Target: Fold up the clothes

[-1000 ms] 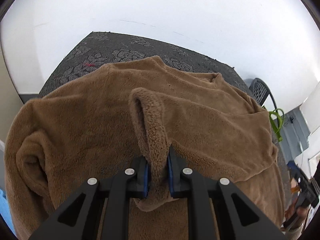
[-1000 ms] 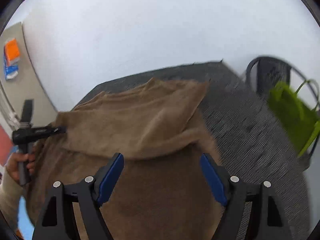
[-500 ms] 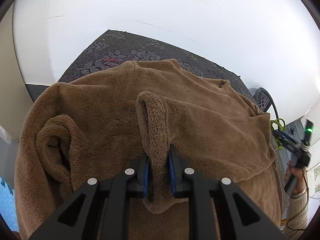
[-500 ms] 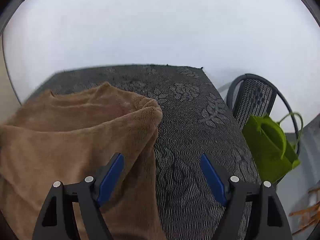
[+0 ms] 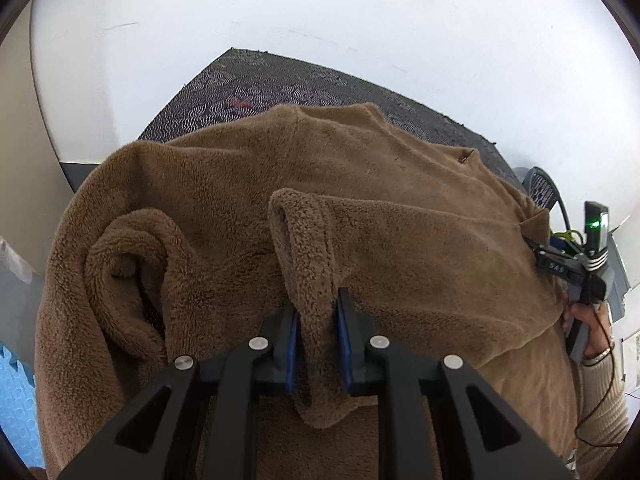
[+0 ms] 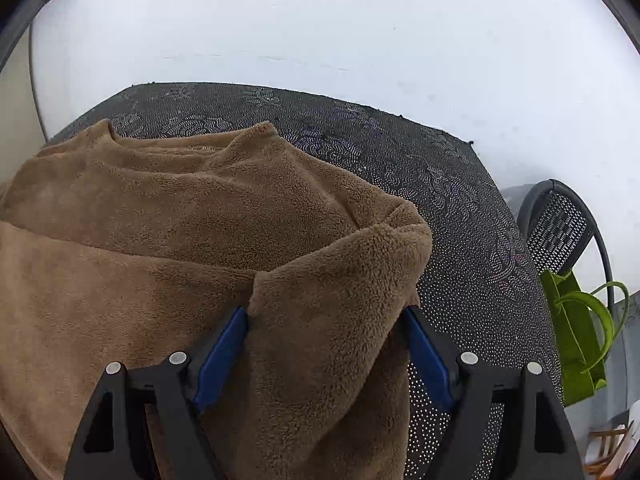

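**Fleece pinched in our left gripper, right gripper spread over a folded corner**

Fleece fills most of both wrist views: a thick brown garment [image 5: 400,248] lies spread on a dark table covered in a dotted, swirling pattern [image 6: 460,208], and it reaches the near edge in both pictures.

Our left gripper [image 5: 316,332] has a raised ridge of the fleece between its blue pads. The jaws have just been easing apart a little, yet the pads still press the fold from both sides, so we count it as clamped on the garment. The pinched ridge stands up from the flat cloth and curls back towards the camera, with its loose end hanging below the pads. To the left of that ridge, a rolled opening of the garment, perhaps a cuff [image 5: 128,280], lies on its side.

Our right gripper [image 6: 326,336] has its jaws wide apart. A doubled-over corner of the garment sits between them; the left pad is at the corner's edge and the right pad is just beside its other side, but we see no squeeze on the cloth. In the left wrist view, the same gripper shows at the right edge of the garment, held in a hand [image 5: 588,320] with a beige sleeve.

Beyond the table's right side stands a dark mesh chair [image 6: 560,224], with a green bag [image 6: 576,340] near it. A white wall [image 6: 320,20] backs the table.
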A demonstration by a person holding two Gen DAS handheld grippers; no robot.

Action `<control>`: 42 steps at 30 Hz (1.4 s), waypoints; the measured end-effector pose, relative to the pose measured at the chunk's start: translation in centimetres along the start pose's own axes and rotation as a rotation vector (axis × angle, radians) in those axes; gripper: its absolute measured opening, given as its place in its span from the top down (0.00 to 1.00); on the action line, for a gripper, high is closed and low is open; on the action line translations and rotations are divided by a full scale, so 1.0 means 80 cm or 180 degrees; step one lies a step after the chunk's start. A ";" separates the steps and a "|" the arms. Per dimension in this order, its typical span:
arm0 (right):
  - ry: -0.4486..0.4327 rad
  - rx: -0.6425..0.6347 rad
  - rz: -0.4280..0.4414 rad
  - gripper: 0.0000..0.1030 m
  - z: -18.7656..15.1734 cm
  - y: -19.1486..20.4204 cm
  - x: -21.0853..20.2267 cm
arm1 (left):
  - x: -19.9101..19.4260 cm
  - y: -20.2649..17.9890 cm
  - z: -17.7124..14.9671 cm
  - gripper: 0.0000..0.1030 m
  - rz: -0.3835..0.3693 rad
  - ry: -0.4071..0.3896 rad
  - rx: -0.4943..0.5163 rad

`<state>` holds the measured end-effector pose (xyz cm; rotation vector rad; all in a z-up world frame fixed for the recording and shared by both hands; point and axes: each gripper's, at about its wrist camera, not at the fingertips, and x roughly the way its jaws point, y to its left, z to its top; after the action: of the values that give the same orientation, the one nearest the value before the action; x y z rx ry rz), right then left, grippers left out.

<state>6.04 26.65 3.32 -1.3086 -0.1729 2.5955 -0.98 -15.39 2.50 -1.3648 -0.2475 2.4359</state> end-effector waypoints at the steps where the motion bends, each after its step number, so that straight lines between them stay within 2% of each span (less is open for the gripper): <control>1: -0.0044 0.0033 0.0030 0.21 -0.002 -0.003 -0.005 | 0.001 0.000 0.000 0.79 -0.0002 0.0003 -0.0004; 7: -0.0383 0.0497 -0.0201 0.21 -0.015 -0.057 -0.052 | 0.000 -0.002 0.003 0.79 0.0010 -0.0012 0.0003; 11: -0.0358 0.0692 -0.0322 0.21 -0.018 -0.087 -0.056 | 0.001 -0.005 0.007 0.79 0.0022 -0.0038 0.0016; 17: -0.0110 0.0508 -0.0367 0.21 -0.007 -0.070 -0.019 | 0.005 -0.007 0.011 0.79 0.0072 -0.0047 0.0030; 23: -0.0006 0.0242 -0.0424 0.21 0.009 -0.037 0.011 | 0.009 -0.001 0.010 0.75 0.0080 -0.0028 0.0027; 29: 0.0057 0.0264 -0.0402 0.21 0.012 -0.046 0.019 | 0.006 0.001 0.008 0.70 0.0136 -0.0054 0.0049; 32: 0.0028 0.0368 -0.0425 0.21 0.006 -0.057 0.012 | -0.001 0.005 0.006 0.63 0.0194 -0.0083 0.0056; 37: -0.0107 0.0450 -0.0478 0.21 -0.002 -0.065 -0.009 | -0.006 0.011 0.003 0.61 0.0199 -0.0093 0.0066; 42: -0.0351 0.0514 -0.0293 0.21 -0.001 -0.065 -0.042 | -0.009 0.007 0.007 0.61 0.0131 -0.0105 0.0074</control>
<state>8.80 30.85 6.96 -1.0785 -0.0394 2.5454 -1.20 -16.20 3.21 -1.3337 -0.2005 2.4888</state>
